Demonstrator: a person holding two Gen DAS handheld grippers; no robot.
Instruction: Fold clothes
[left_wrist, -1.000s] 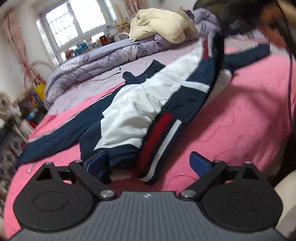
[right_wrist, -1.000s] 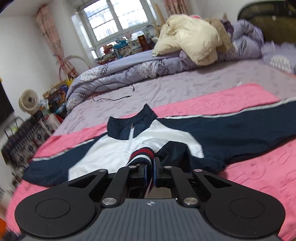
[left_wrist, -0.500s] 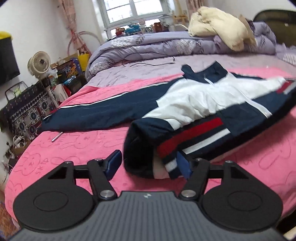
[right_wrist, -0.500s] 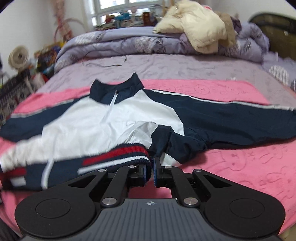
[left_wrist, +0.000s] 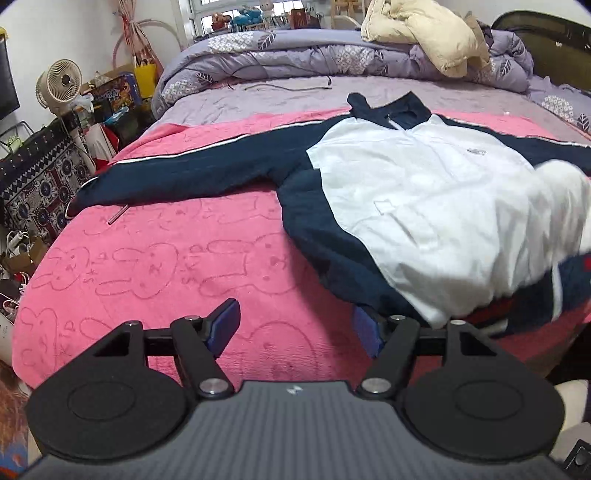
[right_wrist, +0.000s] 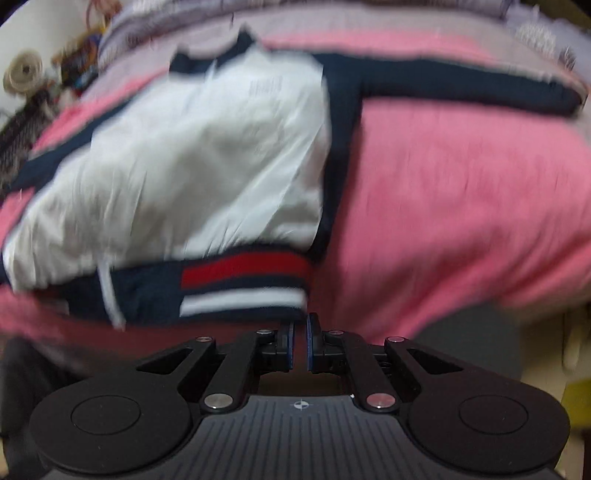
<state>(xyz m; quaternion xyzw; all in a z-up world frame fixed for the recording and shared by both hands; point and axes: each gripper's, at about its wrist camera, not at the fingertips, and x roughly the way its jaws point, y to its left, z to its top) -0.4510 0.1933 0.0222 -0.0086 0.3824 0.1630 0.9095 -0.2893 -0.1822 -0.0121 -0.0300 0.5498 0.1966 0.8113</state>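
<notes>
Left gripper: jaws stand apart over the pink blanket, having just opened a little further; nothing is between them. The right blue pad sits just beside, possibly under, the near hem of the jacket; contact cannot be confirmed.

Right gripper: jaws are nearly closed, with a thin gap between the pads. The view is blurred. The corner of the jacket's striped waistband lies directly ahead of the fingertips; whether fabric is pinched cannot be told.

Jacket: lies spread on the pink blanket, white front panel up, navy sides, red and white band at the hem. One navy sleeve extends to the left, the collar points away from the grippers.

Beyond the jacket: a purple sheet with a dark cable, then a bunched purple quilt with a cream coat on top. A fan stands beside the bed at far left.
</notes>
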